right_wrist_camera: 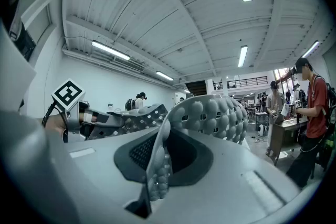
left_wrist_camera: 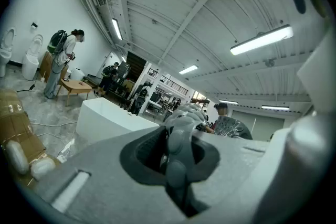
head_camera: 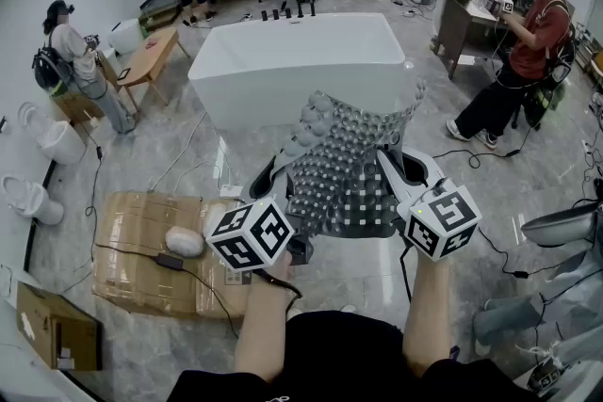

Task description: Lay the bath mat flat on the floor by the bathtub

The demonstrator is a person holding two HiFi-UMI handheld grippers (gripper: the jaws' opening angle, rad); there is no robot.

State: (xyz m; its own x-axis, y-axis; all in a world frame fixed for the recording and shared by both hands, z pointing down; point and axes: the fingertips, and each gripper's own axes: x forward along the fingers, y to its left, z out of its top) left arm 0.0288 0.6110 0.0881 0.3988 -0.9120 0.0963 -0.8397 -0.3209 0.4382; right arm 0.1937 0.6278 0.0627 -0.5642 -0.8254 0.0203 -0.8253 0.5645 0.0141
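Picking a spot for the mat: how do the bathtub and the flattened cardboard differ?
The bathtub is white and stands tall; the cardboard is brown and lies flat. The bathtub sits straight ahead beyond the held bath mat; the cardboard lies to the left, with a black cable across it. Both rest on the grey floor.

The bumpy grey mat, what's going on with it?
A person holds a gripper in each hand. The left gripper and the right gripper are both shut on edges of the bath mat, holding it up in the air in front of the white bathtub. The mat is bent over, not flat, and it is not yet down on the floor.
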